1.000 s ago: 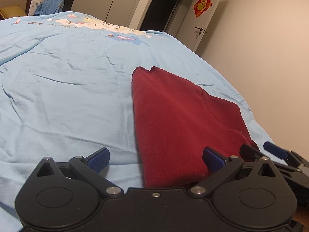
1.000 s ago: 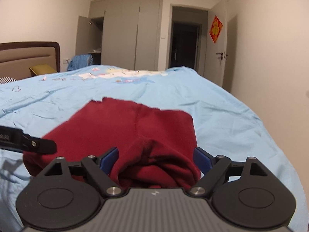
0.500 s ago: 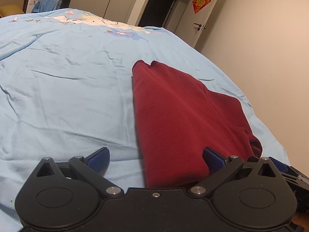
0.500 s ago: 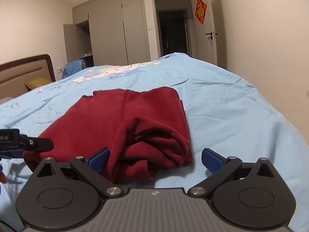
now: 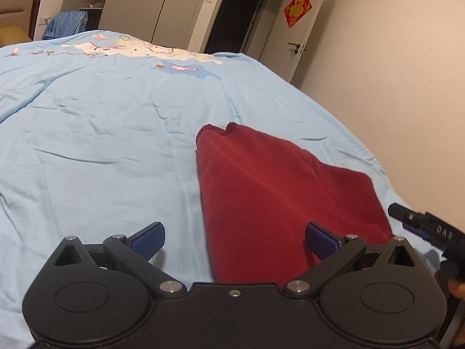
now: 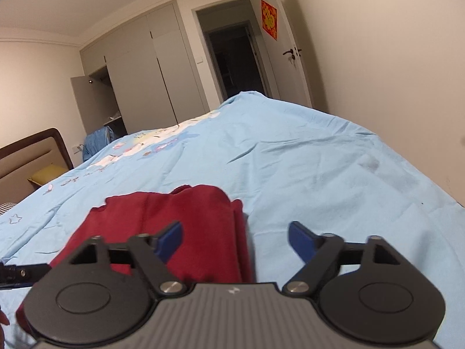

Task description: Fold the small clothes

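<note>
- The garment [image 5: 279, 197], dark red and folded, lies flat on the light blue bed cover [image 5: 110, 133], near the bed's right edge in the left wrist view.
- Left tool [image 5: 234, 240]: fingers spread wide, holding nothing. Its right blue pad [image 5: 321, 240] sits over the garment's near end; its left pad [image 5: 148, 240] is over bare cover.
- In that view the garment runs from 6 o'clock up toward 12, with a notched far edge; its right side slopes off toward 3 o'clock.
- Right tool [image 6: 235, 241]: fingers also spread, gripping nothing. Its left pad [image 6: 170, 240] is over the garment's thick folded edge, its right pad [image 6: 302, 241] over bare cover at 3 o'clock of the cloth.
- In the right wrist view the garment [image 6: 174, 215] fills the lower left, at 7 to 9 o'clock of the tool's centre, and the picture is somewhat blurred.
- Each tool shows in the other's camera: the right one as a black tip at 4 o'clock in the left view, the left one as a dark bar at 8 o'clock in the right view.
- Whether either tool touches the cloth cannot be told.
- Behind the bed: grey wardrobe [image 6: 145, 67], a dark doorway [image 5: 235, 20], a red square ornament [image 5: 298, 8] on the door, and a headboard [image 6: 32, 157] at 9 o'clock.
</note>
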`<state>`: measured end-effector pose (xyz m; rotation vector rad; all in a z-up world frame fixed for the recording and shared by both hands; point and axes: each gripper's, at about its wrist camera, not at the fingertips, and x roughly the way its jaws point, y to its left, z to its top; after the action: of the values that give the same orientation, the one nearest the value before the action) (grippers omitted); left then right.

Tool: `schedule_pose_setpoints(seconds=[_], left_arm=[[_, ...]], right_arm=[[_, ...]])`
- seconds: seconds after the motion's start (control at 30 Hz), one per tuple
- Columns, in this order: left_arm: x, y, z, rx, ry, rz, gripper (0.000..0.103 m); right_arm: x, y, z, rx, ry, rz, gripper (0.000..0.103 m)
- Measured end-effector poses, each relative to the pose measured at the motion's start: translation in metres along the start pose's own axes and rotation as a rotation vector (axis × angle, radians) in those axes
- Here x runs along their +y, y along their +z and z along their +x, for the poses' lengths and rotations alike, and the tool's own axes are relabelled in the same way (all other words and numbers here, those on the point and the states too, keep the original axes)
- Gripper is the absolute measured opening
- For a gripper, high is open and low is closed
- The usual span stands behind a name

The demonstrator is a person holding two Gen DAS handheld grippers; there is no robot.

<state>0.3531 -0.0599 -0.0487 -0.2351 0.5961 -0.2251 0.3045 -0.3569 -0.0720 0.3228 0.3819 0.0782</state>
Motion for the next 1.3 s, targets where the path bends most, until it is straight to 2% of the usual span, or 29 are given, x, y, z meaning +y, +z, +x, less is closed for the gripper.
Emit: schedule_pose_setpoints(seconds=[0.03, 0.13, 0.17, 0.2, 0.23, 0.27, 0.33, 0.4, 0.53, 0.57, 0.6, 0.63, 0.87, 0.97, 1.07, 1.3], left_arm=[[-0.001, 0.000, 0.004, 0.010, 0.006, 0.007, 0.102], [-0.001, -0.002, 0.011, 0.031, 0.011, 0.012, 0.102], [-0.001, -0.004, 0.013, 0.036, 0.013, 0.015, 0.102], [-0.001, -0.005, 0.015, 0.039, 0.015, 0.022, 0.102], [-0.002, -0.005, 0.016, 0.041, 0.016, 0.031, 0.102], [-0.002, -0.005, 0.016, 0.042, 0.017, 0.037, 0.102], [-0.002, -0.004, 0.017, 0.047, 0.015, 0.043, 0.102], [-0.002, -0.001, 0.018, 0.054, 0.011, 0.045, 0.102], [-0.001, 0.003, 0.019, 0.057, 0.003, 0.018, 0.102], [0.000, 0.004, 0.018, 0.058, 0.002, 0.008, 0.102], [0.000, 0.004, 0.018, 0.058, 0.004, 0.001, 0.102], [0.001, 0.003, 0.017, 0.058, 0.007, 0.000, 0.102], [-0.004, 0.007, 0.013, 0.065, 0.028, 0.017, 0.102], [-0.005, 0.011, 0.011, 0.068, 0.039, 0.029, 0.102], [-0.005, 0.016, 0.009, 0.072, 0.052, 0.049, 0.102], [-0.006, 0.025, 0.010, 0.101, 0.072, 0.078, 0.102]], right_arm=[[-0.001, 0.001, 0.005, 0.006, 0.007, 0.000, 0.078], [0.003, 0.000, 0.020, 0.027, 0.038, -0.017, 0.061], [0.006, -0.001, 0.025, 0.034, 0.042, -0.030, 0.051], [0.010, -0.002, 0.028, 0.037, 0.043, -0.047, 0.036], [0.014, -0.004, 0.029, 0.034, 0.044, -0.068, 0.028], [0.018, -0.005, 0.030, 0.027, 0.042, -0.094, 0.022], [0.026, -0.005, 0.028, 0.003, 0.037, -0.149, 0.018], [0.027, -0.004, 0.027, -0.009, 0.022, -0.168, 0.016], [0.016, -0.006, 0.032, 0.017, 0.016, -0.099, 0.017], [0.012, -0.007, 0.034, 0.021, 0.016, -0.079, 0.026], [0.009, -0.008, 0.034, 0.026, 0.010, -0.058, 0.041], [0.004, -0.009, 0.034, 0.030, 0.013, -0.036, 0.045], [-0.010, -0.015, 0.034, 0.017, 0.097, 0.036, 0.052], [-0.010, -0.020, 0.039, 0.032, 0.102, 0.031, 0.051], [-0.007, -0.022, 0.041, 0.041, 0.107, 0.018, 0.039], [-0.003, -0.026, 0.040, 0.040, 0.104, -0.003, 0.035]])
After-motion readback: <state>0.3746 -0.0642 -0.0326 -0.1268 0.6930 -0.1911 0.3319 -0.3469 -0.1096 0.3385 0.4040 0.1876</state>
